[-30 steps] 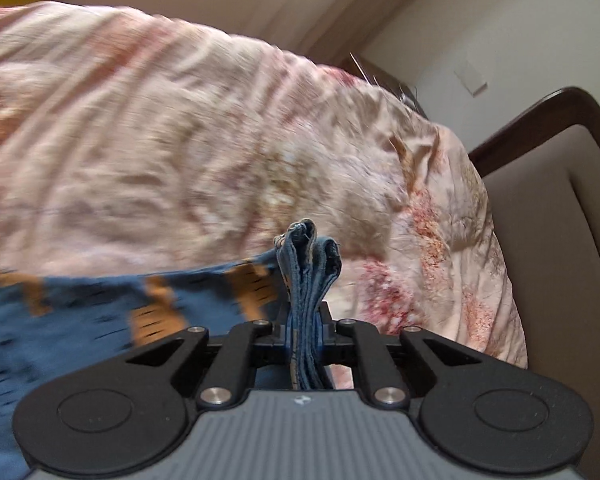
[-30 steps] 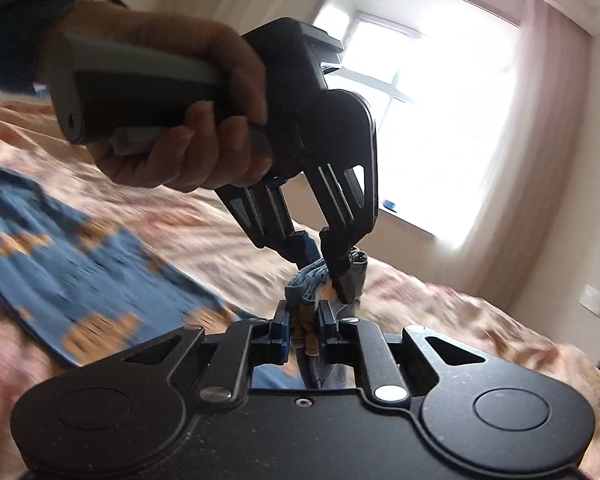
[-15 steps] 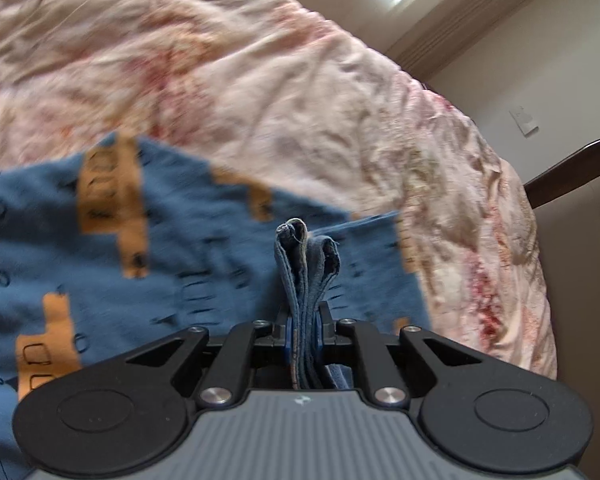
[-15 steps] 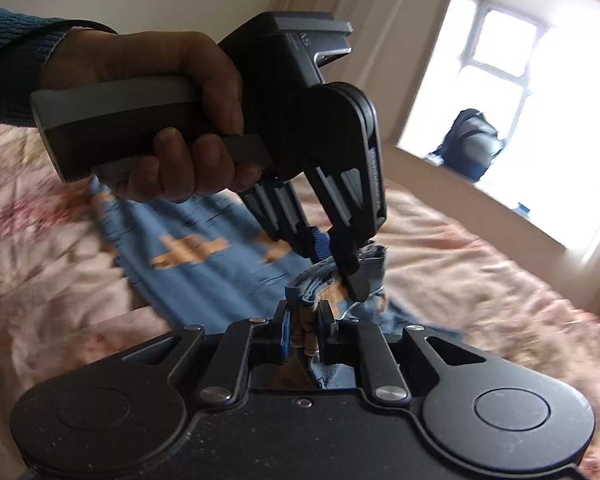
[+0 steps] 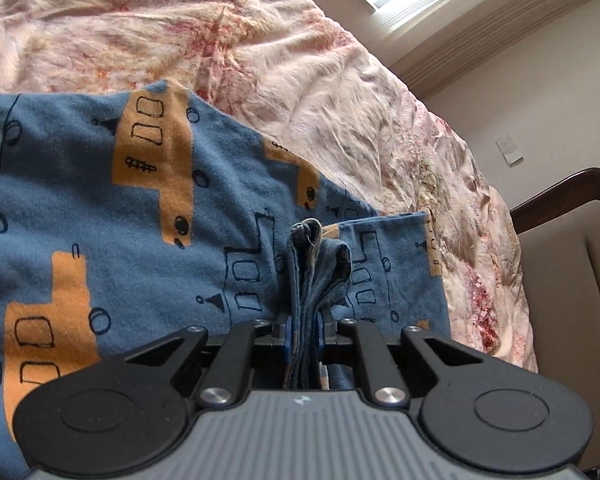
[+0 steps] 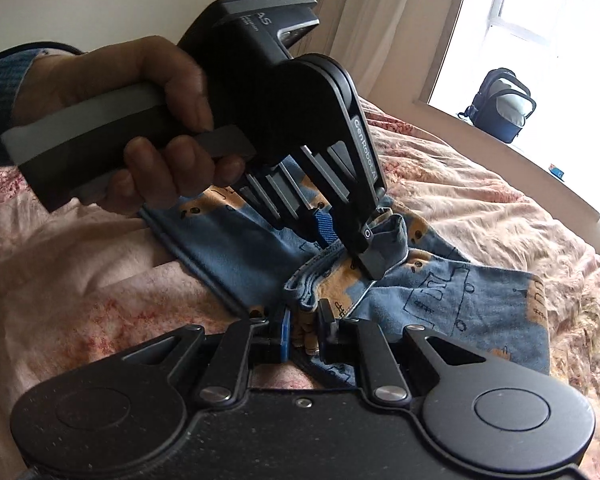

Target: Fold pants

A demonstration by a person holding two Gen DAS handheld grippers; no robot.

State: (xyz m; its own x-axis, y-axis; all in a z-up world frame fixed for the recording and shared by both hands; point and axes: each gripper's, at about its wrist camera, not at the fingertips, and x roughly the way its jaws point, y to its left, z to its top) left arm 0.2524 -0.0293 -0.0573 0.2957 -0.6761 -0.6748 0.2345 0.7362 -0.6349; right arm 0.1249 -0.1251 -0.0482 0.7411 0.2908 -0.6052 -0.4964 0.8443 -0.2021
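The pants [image 5: 148, 224] are blue with orange truck prints and lie spread on a pink floral bedspread [image 5: 292, 48]. My left gripper [image 5: 303, 320] is shut on a bunched edge of the pants, low over the flat part. In the right wrist view my right gripper [image 6: 303, 322] is shut on another bunch of the same pants [image 6: 452, 300]. The left gripper [image 6: 346, 246] shows there just ahead, held in a hand, pinching the fabric close beside my right fingers.
A padded chair with a dark wooden frame [image 5: 572, 264] stands at the bed's right edge. A window and a dark backpack [image 6: 502, 104] on the sill are beyond the bed. A curtain [image 6: 364, 24] hangs at the back.
Both grippers have come down toward the bed with the pants' edge in them. More of the pants now lies flat under the left gripper.
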